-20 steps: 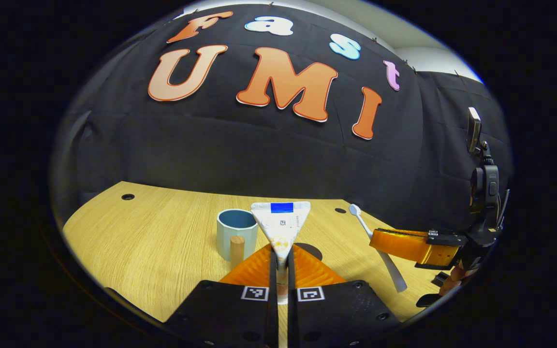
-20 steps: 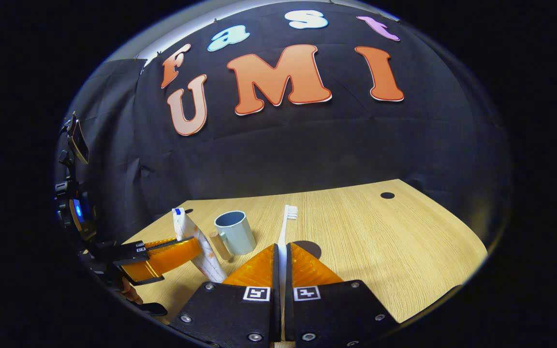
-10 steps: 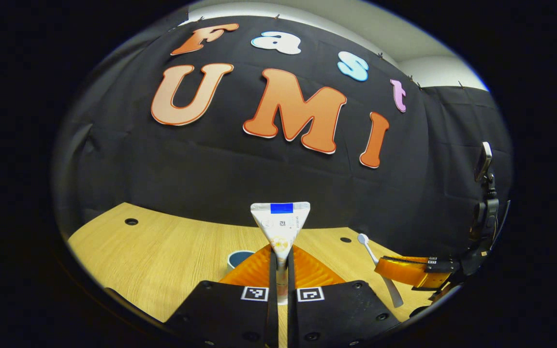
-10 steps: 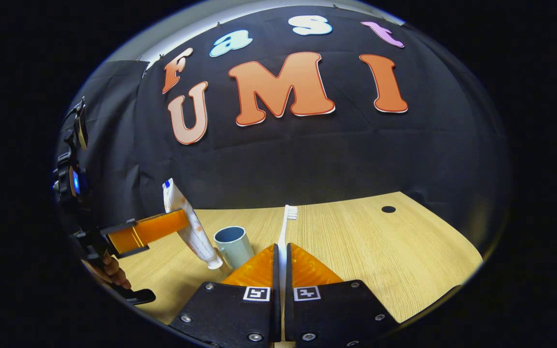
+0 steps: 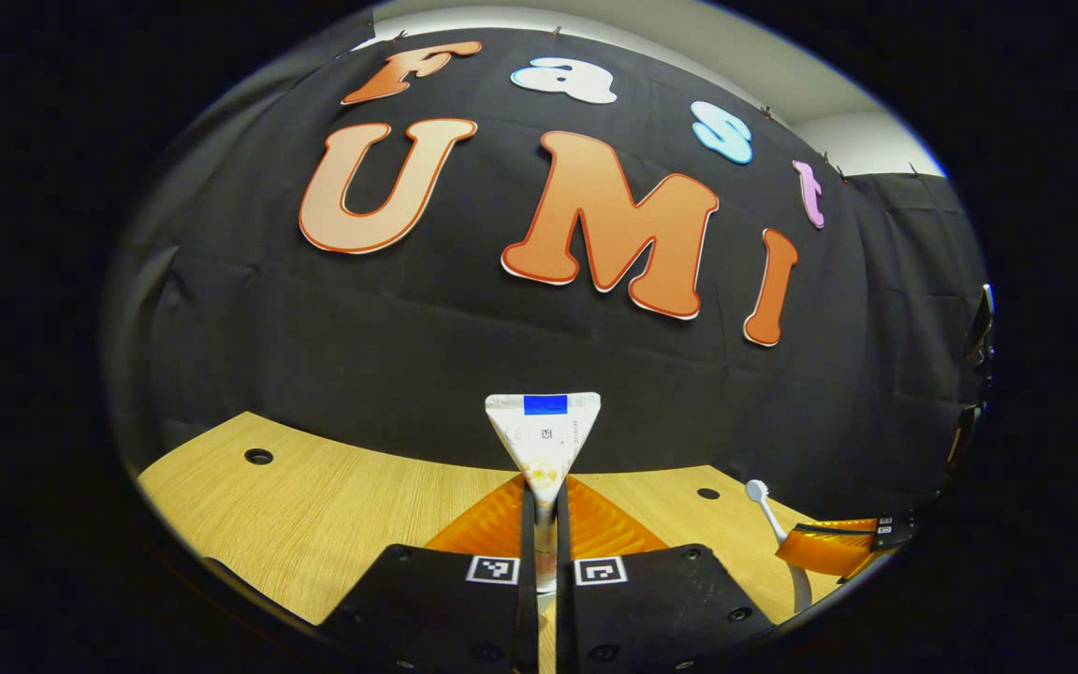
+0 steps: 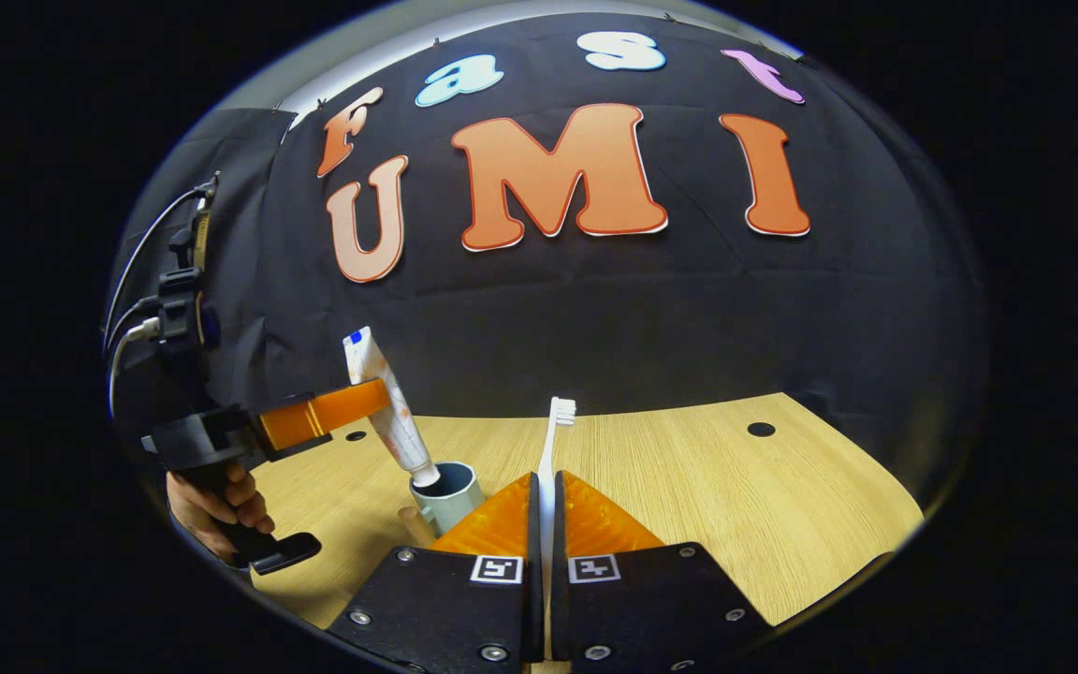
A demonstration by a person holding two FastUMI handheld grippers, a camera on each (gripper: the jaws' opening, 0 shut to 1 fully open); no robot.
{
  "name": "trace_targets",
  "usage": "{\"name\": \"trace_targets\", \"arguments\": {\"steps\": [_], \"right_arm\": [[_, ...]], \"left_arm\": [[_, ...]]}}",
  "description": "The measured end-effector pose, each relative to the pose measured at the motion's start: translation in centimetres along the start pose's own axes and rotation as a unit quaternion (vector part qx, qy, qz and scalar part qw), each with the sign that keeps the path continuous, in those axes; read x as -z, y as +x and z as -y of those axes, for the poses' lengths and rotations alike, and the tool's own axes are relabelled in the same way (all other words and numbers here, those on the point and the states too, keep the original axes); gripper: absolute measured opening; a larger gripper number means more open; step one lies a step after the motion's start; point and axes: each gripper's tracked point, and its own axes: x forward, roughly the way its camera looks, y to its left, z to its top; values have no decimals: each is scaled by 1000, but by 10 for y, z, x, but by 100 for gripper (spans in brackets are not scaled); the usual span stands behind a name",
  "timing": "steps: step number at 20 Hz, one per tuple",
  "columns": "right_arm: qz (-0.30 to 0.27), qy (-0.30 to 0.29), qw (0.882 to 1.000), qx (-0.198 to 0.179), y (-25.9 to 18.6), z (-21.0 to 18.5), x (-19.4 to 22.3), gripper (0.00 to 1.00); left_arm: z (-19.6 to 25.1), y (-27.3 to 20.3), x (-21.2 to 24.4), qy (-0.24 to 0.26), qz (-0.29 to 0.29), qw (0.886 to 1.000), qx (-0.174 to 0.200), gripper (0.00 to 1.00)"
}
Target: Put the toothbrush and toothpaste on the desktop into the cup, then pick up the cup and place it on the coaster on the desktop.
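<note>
Toothpaste: one tube (image 6: 387,404), pinched by the left gripper (image 5: 546,524), both fingers closed right on it. In the right gripper view it's tilted, cap end down at the mouth of the cup (image 6: 447,491); can't tell if the cap is touching the rim.
Toothbrush: one, white (image 6: 550,447), clamped between the right gripper (image 6: 544,505) fingers with the jaws closed on the handle and the bristle head sticking up and away.
Cup: just one, pale blue-grey with a wooden handle, sitting on the desk near-left of the right gripper.
Grippers: two. From the left gripper view the other one shows at the far right edge with the brush head poking up.
Hand: one visible (image 6: 211,501), wrapped round the left gripper's grip.
Desk: light wood-grain desktop (image 6: 735,505) with a few dark round holes, one (image 6: 761,430) toward the far right.
Room: black cloth wall (image 6: 595,309) behind the desk, pale ceiling strip above.
</note>
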Motion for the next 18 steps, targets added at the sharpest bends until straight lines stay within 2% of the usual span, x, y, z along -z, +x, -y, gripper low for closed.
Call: {"name": "trace_targets", "arguments": {"steps": [4,10,18], "right_arm": [[-6,1,1000,-2,14,-5,1,3],[-12,-12,1000,-17,35,-21,-1,3],[3,-20,998,-52,49,-56,-18,4]], "left_arm": [[-13,27,27,-1,-31,999,-6,7],[-25,44,72,-10,-84,996,-12,7],[-31,42,96,-6,-123,992,-12,7]]}}
